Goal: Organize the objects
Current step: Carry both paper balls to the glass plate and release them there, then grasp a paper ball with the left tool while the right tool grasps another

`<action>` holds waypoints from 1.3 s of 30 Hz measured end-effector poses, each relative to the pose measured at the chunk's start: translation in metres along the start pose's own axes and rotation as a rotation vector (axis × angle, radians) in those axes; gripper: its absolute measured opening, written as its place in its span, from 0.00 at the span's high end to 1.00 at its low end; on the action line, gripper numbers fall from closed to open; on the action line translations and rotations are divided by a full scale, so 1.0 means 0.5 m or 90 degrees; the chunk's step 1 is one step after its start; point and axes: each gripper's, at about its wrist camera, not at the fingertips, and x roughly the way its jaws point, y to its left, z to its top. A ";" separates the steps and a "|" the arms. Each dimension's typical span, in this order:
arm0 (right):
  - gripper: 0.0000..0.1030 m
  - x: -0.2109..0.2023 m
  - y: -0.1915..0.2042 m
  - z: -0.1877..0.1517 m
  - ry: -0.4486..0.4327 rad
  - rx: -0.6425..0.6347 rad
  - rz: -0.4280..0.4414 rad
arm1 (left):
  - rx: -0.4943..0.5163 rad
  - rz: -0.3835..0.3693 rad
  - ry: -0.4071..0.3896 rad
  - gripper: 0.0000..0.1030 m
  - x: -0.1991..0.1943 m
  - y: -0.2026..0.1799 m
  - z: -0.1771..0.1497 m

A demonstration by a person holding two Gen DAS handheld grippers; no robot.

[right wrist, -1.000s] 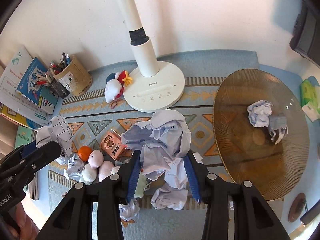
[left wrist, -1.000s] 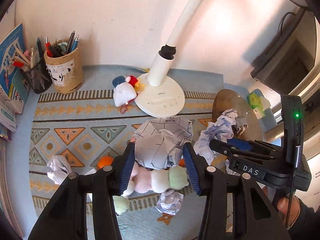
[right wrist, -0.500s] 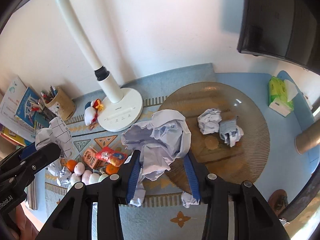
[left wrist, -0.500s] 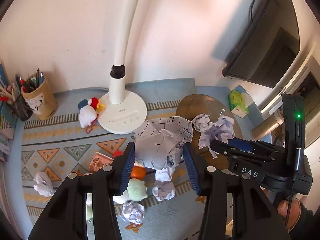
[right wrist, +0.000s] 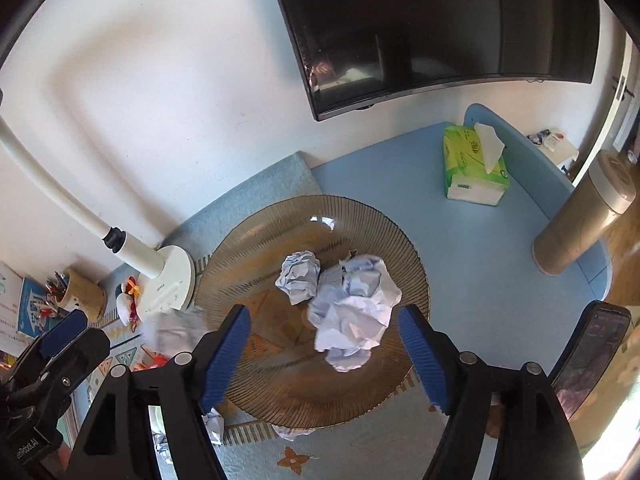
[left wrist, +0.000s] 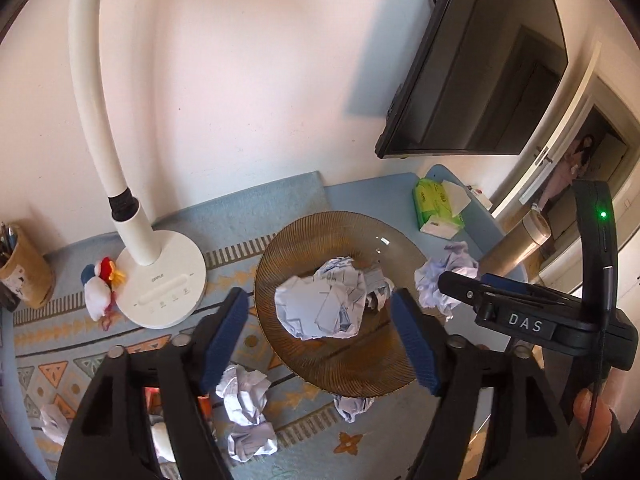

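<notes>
Both sets of jaws spreading right over the brown glass plate [right wrist: 280, 220], nothing pinched. Left gripper [left wrist: 320, 332] letting a crumpled paper ball [left wrist: 320, 304] drop plate-centre; right gripper [right wrist: 324, 348] releasing another wad [right wrist: 352, 312] beside it. More paper scraps [left wrist: 244, 392] down-left on the mat, nearer left.

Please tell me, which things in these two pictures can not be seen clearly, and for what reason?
- Snack packets, left wrist view: hidden behind the left claw, whose jaws are opening.
- Pen cup, left wrist view: cut off by the edge.
- Falling paper ball, right wrist view: motion-blurred.
- Book titles, right wrist view: too small.
- Glass plate near rim: behind the right claw, also opening.
</notes>
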 end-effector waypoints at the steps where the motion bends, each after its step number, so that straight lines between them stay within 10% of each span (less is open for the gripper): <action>1: 0.27 0.003 -0.006 0.001 0.002 0.002 -0.002 | -0.006 0.002 -0.002 0.19 0.003 0.003 -0.001; 10: 0.27 0.044 0.055 -0.015 0.040 -0.022 0.034 | -0.089 0.025 0.034 0.19 -0.020 0.104 -0.084; 25: 0.27 0.124 0.563 -0.243 0.169 -0.375 0.197 | -0.418 0.196 0.023 0.19 -0.232 0.542 -0.368; 39: 0.27 0.279 0.777 -0.451 0.309 -0.545 0.203 | -0.441 0.130 0.142 0.19 -0.100 0.728 -0.433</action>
